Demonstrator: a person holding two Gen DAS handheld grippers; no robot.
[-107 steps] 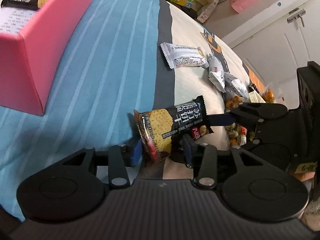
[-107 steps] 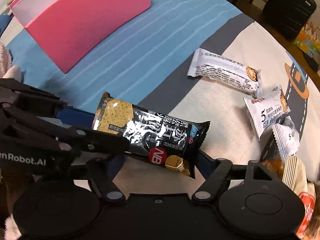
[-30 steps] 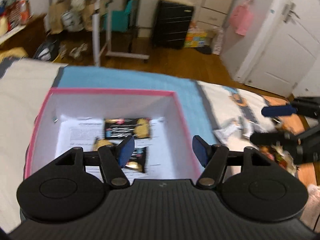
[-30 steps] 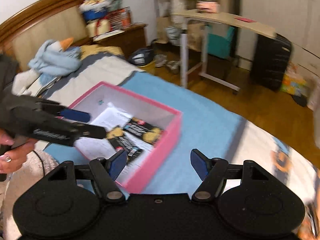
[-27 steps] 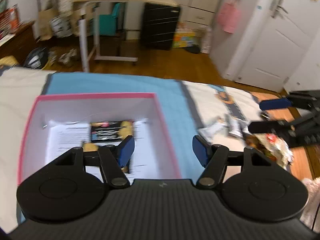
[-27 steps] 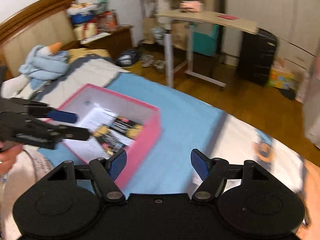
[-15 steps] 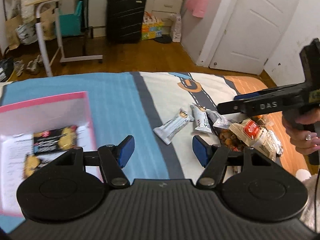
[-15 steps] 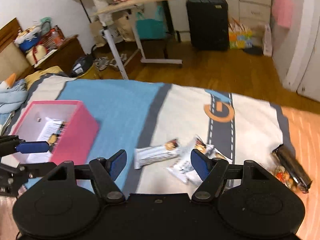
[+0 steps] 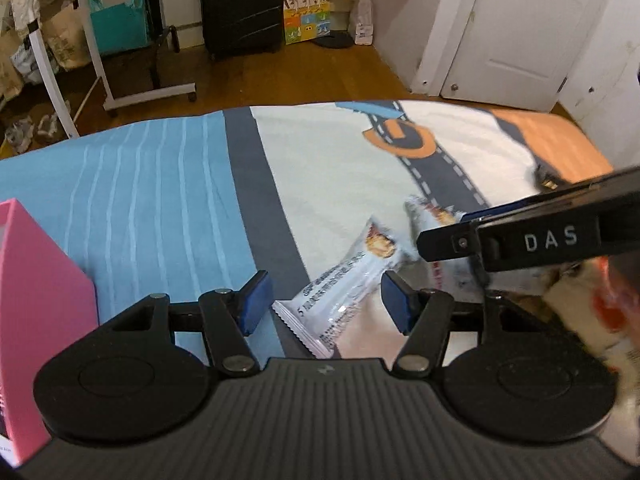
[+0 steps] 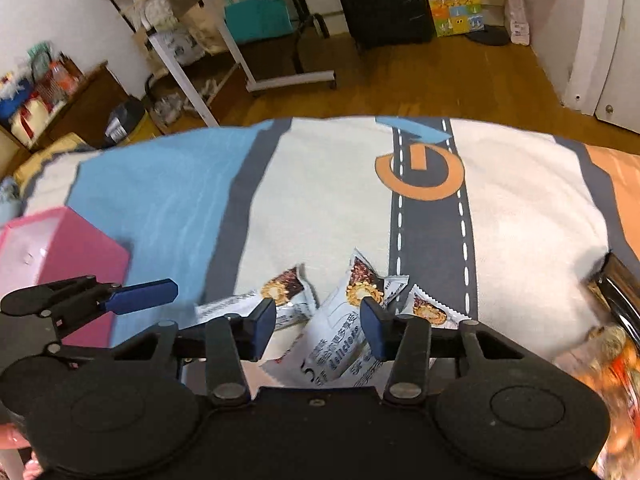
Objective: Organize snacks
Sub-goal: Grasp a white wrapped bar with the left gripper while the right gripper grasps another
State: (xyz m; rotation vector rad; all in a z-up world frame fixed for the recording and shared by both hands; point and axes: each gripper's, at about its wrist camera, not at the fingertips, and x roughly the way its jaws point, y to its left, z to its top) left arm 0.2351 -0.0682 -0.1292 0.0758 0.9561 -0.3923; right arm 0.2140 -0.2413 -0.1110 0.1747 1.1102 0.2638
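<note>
A white snack bar [image 9: 344, 292] lies on the bedspread between the fingers of my left gripper [image 9: 325, 307], whose jaws are closing with gaps still at both pads. My right gripper [image 10: 318, 328] straddles a second white packet [image 10: 332, 344]; its jaws are closing too, and the left pad stands off the wrapper. Another white bar [image 10: 260, 304] and a small packet [image 10: 428, 312] lie beside it. The right gripper [image 9: 440, 230] reaches in from the right in the left wrist view. In the right wrist view the left gripper [image 10: 152, 292] comes in from the left.
The pink box [image 10: 60, 248] stands on the blue stripes at the left, also seen as the pink box [image 9: 40, 320]. A dark packet [image 10: 616, 280] and a blurred heap of snacks [image 10: 608, 360] lie at the right. Beyond the bed edge are a wooden floor and a suitcase [image 9: 240, 0].
Both grippers have swung away from the pink box and come down over the white snack bars. Each now has a bar between its fingers, and the right jaws have narrowed a lot.
</note>
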